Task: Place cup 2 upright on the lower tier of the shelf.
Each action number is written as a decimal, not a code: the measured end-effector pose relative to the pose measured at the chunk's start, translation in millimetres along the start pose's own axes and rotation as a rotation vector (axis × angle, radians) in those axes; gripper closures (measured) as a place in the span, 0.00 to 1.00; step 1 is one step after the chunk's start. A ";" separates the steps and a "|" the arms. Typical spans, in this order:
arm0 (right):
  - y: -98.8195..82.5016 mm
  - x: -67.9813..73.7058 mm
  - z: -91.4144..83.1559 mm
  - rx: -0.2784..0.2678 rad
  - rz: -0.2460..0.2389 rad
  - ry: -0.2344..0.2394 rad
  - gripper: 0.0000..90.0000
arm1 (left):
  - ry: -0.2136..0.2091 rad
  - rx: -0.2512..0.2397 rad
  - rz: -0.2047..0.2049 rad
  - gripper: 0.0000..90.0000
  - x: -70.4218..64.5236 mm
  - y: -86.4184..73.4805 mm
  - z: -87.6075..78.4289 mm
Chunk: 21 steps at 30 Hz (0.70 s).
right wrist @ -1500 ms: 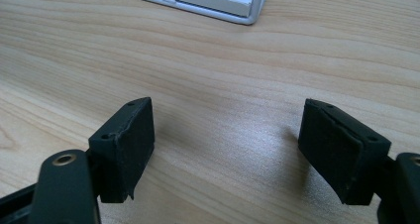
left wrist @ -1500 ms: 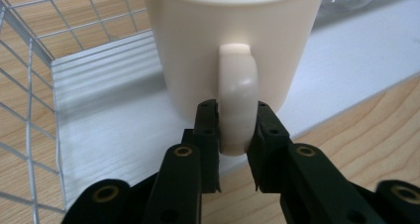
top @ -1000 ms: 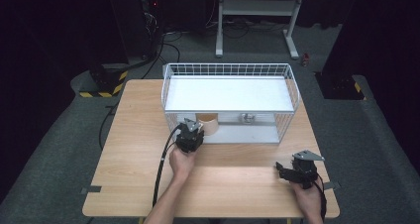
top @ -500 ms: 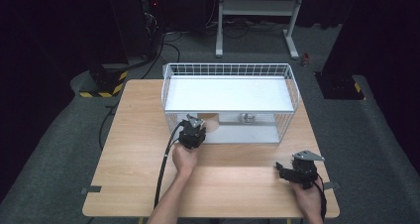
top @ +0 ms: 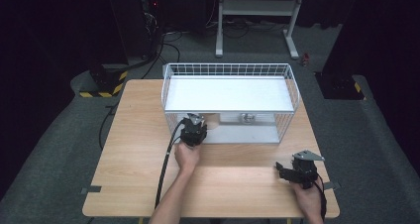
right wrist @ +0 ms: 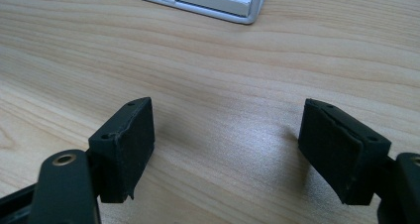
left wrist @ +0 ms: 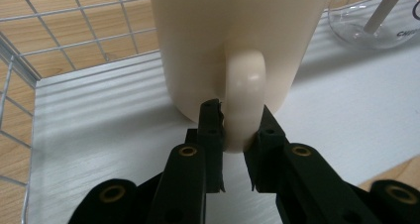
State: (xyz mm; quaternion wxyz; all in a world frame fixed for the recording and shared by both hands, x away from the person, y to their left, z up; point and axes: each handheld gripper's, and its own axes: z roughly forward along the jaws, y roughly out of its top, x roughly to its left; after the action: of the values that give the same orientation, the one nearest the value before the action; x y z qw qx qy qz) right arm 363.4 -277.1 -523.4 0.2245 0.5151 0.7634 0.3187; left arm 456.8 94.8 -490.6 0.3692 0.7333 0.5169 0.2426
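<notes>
A cream mug (left wrist: 208, 40) stands on the white lower shelf (left wrist: 99, 135) of a wire rack (top: 228, 70). Its handle (left wrist: 243, 85) faces my left gripper (left wrist: 236, 120), whose two jaws press on either side of it. In the high view the left gripper (top: 198, 123) reaches under the rack's top shelf at the front left, and a bit of the mug (top: 212, 120) shows just beyond it. My right gripper (right wrist: 228, 135) is open with nothing between its pads, low over bare wood. In the high view the right gripper (top: 283, 170) sits near the table's front right corner.
A clear glass vessel (left wrist: 371, 21) with a white stick in it stands on the same shelf, right of the mug, and shows as the glass (top: 246, 118) in the high view. The rack's wire side (left wrist: 20, 75) rises close on the left. A corner of the rack's base (right wrist: 237, 6) lies ahead of the right gripper.
My left gripper has edged forward toward the rack and the mug. The right gripper has stayed where it was.
</notes>
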 end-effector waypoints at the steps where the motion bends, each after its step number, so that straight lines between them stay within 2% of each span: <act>1: -0.1 0.0 0.0 0.000 0.000 0.000 0.24 | -0.001 0.005 0.003 0.87 -1.0 1.1 0.7; 8: -0.4 0.3 -0.4 0.001 0.003 -0.001 0.24 | -0.006 0.006 0.003 0.86 -2.1 5.2 5.7; 16: -0.3 0.3 -0.3 0.001 0.001 -0.001 0.24 | -0.038 0.007 -0.009 0.81 0.2 6.5 4.8; 18: -0.3 0.3 -0.3 0.001 0.003 -0.001 0.24 | -0.044 0.008 -0.014 0.77 -0.3 7.2 3.0; 21: -0.3 0.4 -0.3 0.001 0.003 -0.001 0.24 | -0.066 -0.006 -0.020 0.64 -2.6 9.6 -0.8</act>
State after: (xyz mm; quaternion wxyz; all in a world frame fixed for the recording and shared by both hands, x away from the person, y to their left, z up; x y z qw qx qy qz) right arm 362.9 -276.9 -523.5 0.2242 0.5166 0.7627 0.3181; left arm 460.9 90.7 -482.5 0.3905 0.7346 0.5111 0.2161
